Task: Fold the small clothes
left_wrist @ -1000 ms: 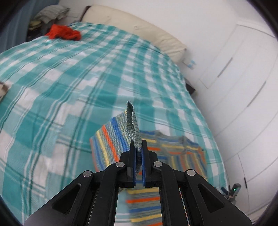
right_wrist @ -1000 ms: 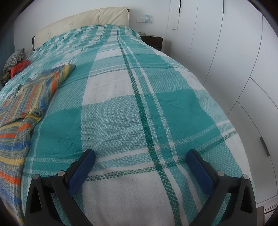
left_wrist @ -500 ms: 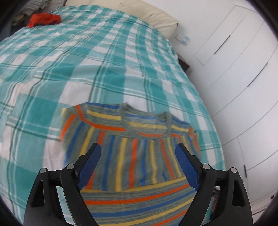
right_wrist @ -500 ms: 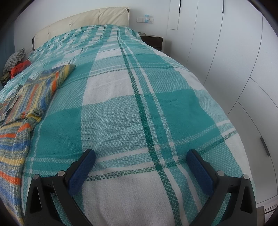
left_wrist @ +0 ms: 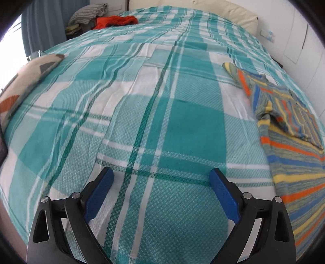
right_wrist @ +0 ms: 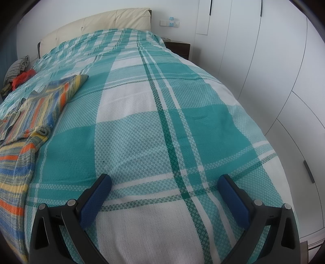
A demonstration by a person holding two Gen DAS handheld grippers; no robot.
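A small striped knit sweater (left_wrist: pixel 292 138), in grey, blue, orange and yellow, lies on the teal plaid bedspread (left_wrist: pixel 154 113) at the right of the left wrist view, with one sleeve folded over its body. It also shows in the right wrist view (right_wrist: pixel 30 121) at the far left. My left gripper (left_wrist: pixel 161 182) is open and empty, low over the bedspread to the left of the sweater. My right gripper (right_wrist: pixel 165 186) is open and empty over bare bedspread to the right of the sweater.
A red garment (left_wrist: pixel 115 20) and a grey folded pile (left_wrist: pixel 87 14) lie at the far end of the bed. A patterned cushion (left_wrist: pixel 26 79) sits at the left edge. White wardrobe doors (right_wrist: pixel 284 71) run along the right. A dark nightstand (right_wrist: pixel 178 48) stands beside the headboard.
My left gripper let go of the sweater sleeve, opened, and swung left off the sweater to over bare bedspread. The right gripper has not moved.
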